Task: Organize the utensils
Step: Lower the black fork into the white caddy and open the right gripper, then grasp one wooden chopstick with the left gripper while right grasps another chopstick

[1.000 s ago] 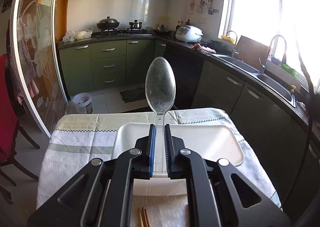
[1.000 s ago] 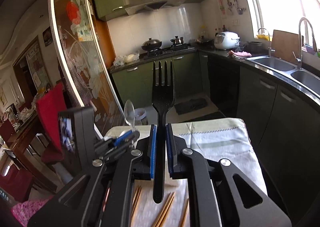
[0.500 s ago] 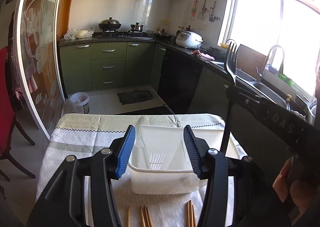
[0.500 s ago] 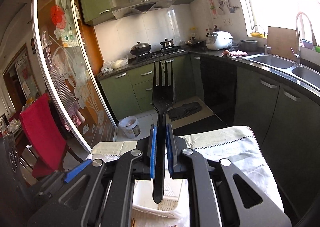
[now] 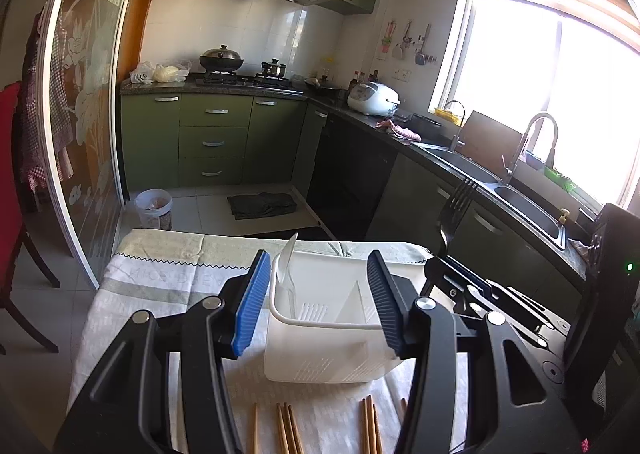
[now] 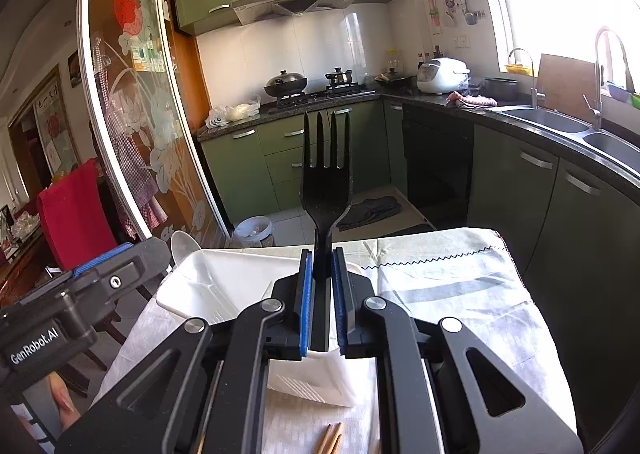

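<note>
Left wrist view: one left gripper (image 5: pixel 319 302), fingers spread with nothing pinched.
Basket: one white basket (image 5: pixel 320 358) just ahead of the fingertips, between them in view.
Spoon: one clear spoon (image 5: pixel 286 268) leaning in the basket's left compartment.
Chopsticks: about six chopsticks (image 5: pixel 286 428) below the fingers on the tablecloth (image 5: pixel 132 286).
Right wrist view: one right gripper (image 6: pixel 320 294), fingers pinching one black fork (image 6: pixel 326 182), tines up, above the basket.

left gripper (image 5: pixel 318 304) released clear spoon (image 5: pixel 287 268) into white caddy (image 5: pixel 320 350).
</note>
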{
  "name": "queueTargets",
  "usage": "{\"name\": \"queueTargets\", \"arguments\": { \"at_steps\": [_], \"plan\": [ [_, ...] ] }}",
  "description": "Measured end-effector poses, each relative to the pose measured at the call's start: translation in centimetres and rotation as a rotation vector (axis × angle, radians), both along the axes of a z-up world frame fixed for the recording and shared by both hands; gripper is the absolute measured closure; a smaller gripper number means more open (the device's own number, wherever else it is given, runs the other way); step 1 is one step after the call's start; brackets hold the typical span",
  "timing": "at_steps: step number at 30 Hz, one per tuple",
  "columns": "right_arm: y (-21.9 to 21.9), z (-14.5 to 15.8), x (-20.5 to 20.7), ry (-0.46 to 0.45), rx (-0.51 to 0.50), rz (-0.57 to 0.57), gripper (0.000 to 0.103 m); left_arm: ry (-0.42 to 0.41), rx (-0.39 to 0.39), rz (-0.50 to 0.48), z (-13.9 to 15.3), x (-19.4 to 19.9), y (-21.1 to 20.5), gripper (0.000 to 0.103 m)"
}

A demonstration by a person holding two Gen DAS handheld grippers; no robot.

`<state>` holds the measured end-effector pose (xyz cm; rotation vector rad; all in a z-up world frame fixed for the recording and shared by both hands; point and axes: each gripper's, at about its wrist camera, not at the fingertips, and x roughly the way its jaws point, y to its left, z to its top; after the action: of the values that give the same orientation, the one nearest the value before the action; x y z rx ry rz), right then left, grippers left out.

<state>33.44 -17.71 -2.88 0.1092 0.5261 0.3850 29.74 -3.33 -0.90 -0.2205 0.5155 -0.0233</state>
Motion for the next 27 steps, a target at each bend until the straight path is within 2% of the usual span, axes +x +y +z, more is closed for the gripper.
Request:
{"name": "queueTargets", "arguments": {
  "at_steps": [7,10,11,12,14,17,20,23,27],
  "plan": [
    [-0.3,0.1,-1.9,-0.026,-0.034,0.013,0.092,0.006,0.015,0.009,0.6,-1.4,0.4,0.052],
    [-0.8,0.3,-3.1,-0.019,-0.047,0.017,0.092,0.055,0.034,0.002,0.4,-2.3,0.4,0.049],
    [-1.1,0.3,-3.5,-0.010,-0.052,0.019,0.087,0.076,0.045,0.005,0.3,-2.6,0.4,0.049],
    [-1.4,0.2,-3.8,0.004,-0.061,0.020,0.082,0.103,0.060,0.008,0.1,-2.9,0.4,0.049],
    [-2.3,-0.1,-4.8,0.035,-0.073,0.024,0.081,0.163,0.084,0.015,-0.6,-3.5,0.7,0.049],
    [-3.5,-0.8,-6.0,0.090,-0.112,0.033,0.081,0.313,0.108,0.011,-3.1,-4.2,1.1,0.050],
    [-4.5,-2.1,-6.7,0.155,-0.170,0.050,0.081,0.480,0.095,0.004,-6.6,-4.4,2.0,0.051],
    [-5.2,-3.8,-7.2,0.236,-0.218,0.074,0.081,0.612,0.103,-0.010,-9.7,-4.1,2.2,0.063],
    [-5.7,-5.9,-7.8,0.295,-0.280,0.087,0.081,0.713,0.125,-0.008,-12.6,-3.7,1.6,0.064]
  ]
}}
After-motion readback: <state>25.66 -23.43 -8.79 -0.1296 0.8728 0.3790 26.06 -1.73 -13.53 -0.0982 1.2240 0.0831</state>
